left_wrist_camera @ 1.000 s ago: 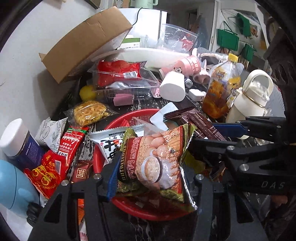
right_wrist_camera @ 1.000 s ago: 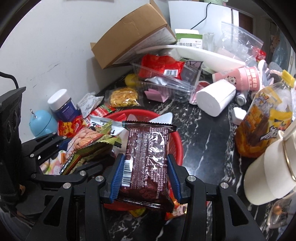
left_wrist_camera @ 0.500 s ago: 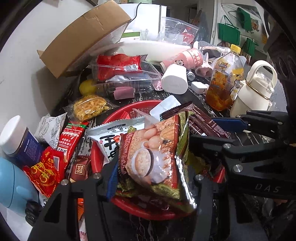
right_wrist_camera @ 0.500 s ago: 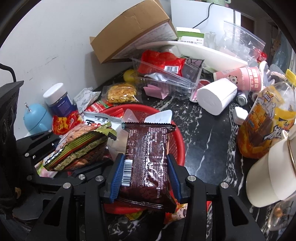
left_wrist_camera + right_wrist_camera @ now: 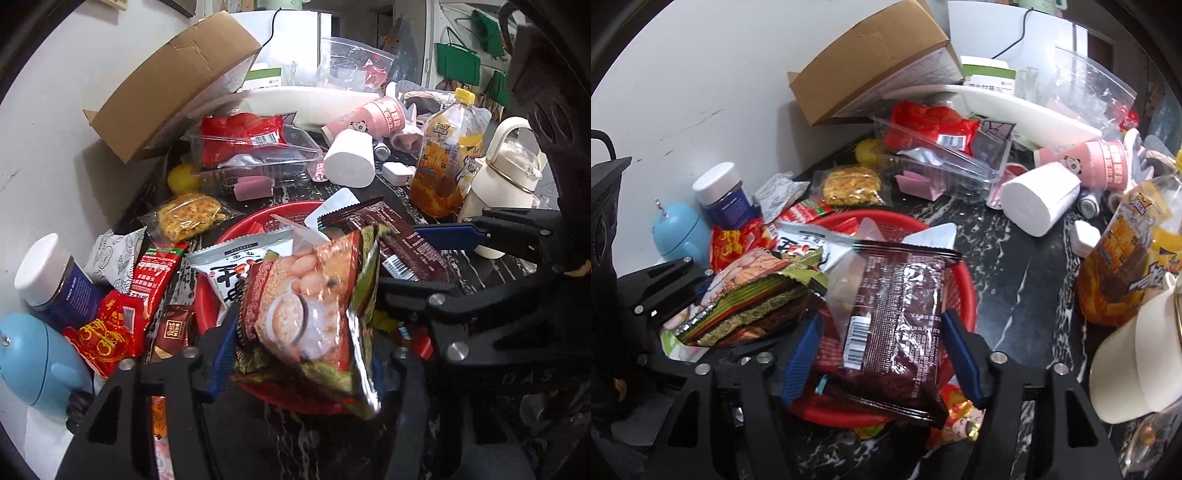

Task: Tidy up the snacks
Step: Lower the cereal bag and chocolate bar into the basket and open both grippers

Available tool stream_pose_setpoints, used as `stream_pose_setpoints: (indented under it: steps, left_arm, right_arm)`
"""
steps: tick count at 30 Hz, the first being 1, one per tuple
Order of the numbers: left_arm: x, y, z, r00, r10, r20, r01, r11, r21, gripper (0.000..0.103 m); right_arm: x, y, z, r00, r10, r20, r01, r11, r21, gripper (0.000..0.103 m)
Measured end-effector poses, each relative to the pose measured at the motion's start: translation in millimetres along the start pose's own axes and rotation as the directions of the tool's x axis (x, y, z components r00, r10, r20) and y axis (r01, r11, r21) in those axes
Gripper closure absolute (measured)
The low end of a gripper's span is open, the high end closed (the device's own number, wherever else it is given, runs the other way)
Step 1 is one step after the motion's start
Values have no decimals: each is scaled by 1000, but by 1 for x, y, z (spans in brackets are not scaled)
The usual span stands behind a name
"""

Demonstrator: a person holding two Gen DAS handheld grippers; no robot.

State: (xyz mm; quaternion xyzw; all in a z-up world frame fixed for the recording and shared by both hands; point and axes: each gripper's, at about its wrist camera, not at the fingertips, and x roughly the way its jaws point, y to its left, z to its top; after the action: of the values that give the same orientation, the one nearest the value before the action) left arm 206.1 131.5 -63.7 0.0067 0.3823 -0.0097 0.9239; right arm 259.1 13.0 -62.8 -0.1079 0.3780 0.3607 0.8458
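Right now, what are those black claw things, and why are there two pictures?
They are two grippers; a person holds one in each hand. Each carries a camera looking along its fingers, so one picture comes from the left gripper and one from the right gripper. Below is a black marble table crowded with snacks, a toilet paper roll and a cardboard box. Both grippers' jaws have just been opening. A red-and-green snack packet sits between the left jaws and a dark brown packet between the right, both apparently let go over the red basket.
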Motion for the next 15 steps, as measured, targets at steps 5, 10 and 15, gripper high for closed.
stream_pose_setpoints:
  steps: [5,10,15]
  left_arm:
    - [-4,4,3,999,-27,26,28,999,-28,38]
    - [-11,8,3,998,-34,56,37,998,-58,38]
    - [-24,10,4,994,-49,94,56,995,-78,38]
  right_arm:
    - [-13,0,0,1000,-10,26,10,1000,3,35]
    - [-27,-7,-2,999,-34,43,33,999,31,34]
    - [-37,-16,-10,998,-44,46,41,997,61,34]
